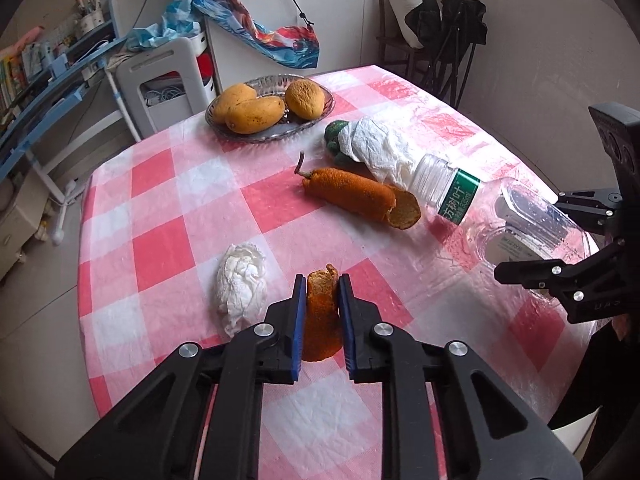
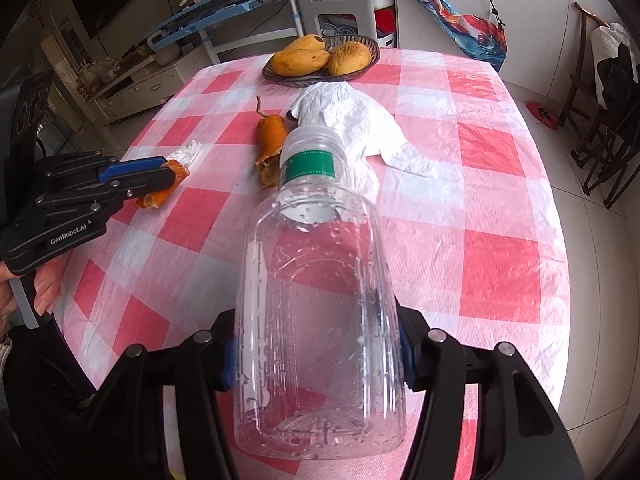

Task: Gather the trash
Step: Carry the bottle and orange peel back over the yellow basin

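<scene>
My left gripper (image 1: 322,284) is shut on a small piece of orange peel (image 1: 322,316) just above the pink checked tablecloth (image 1: 168,240). The right wrist view shows that same peel (image 2: 178,172) between the blue pads. My right gripper (image 2: 316,364) is shut on the body of an empty clear plastic bottle (image 2: 320,320) with a green label; its neck points away from me. A longer orange peel with a stem (image 1: 356,198) lies mid-table. A crumpled white tissue (image 1: 240,284) sits left of the held peel. A white paper towel (image 1: 380,152) lies draped over something green (image 1: 333,132).
A glass bowl (image 1: 218,124) with three mangoes stands at the far side of the table. Beyond the table are a grey plastic stool (image 1: 168,80), a blue shelf (image 1: 48,92) on the left and dark chairs (image 1: 452,40) on the right. A hand (image 2: 46,284) holds the left gripper.
</scene>
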`<state>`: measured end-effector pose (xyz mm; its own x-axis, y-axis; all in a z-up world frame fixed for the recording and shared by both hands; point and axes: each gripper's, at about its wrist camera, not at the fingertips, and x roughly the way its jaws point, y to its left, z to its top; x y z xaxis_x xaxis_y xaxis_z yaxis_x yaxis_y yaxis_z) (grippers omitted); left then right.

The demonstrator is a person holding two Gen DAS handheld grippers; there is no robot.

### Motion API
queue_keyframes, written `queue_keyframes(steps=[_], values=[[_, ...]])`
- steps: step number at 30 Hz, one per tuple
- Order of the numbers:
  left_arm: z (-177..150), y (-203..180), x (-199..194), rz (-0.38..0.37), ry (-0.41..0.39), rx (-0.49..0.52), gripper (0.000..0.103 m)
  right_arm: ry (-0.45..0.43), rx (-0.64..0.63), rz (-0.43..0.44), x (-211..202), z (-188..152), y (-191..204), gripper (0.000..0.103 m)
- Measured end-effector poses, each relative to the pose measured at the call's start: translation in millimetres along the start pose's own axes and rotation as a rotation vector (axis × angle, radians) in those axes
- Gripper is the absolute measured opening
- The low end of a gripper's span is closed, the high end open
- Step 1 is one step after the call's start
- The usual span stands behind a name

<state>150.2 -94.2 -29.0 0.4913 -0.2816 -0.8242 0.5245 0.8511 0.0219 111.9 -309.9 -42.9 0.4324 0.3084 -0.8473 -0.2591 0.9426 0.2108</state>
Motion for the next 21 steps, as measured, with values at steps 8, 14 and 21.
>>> queue_keyframes(steps=[8, 14, 21], values=[[-42.1, 9.9, -31.1, -0.1, -0.042, -0.16, 0.015, -0.018, 0.066, 0.065, -7.2, -2.6, -7.7, 0.056], [-83.0, 13.2, -73.6, -0.145, -0.146, -0.338, 0.015, -0.071, 0.158, 0.188, -25.9, -6.6, -11.8, 0.056], [-121.0, -5.3, -108.7, -0.031, -0.216, -0.392, 0.016, -0.159, 0.136, 0.253, -49.7, -19.3, 11.7, 0.056]])
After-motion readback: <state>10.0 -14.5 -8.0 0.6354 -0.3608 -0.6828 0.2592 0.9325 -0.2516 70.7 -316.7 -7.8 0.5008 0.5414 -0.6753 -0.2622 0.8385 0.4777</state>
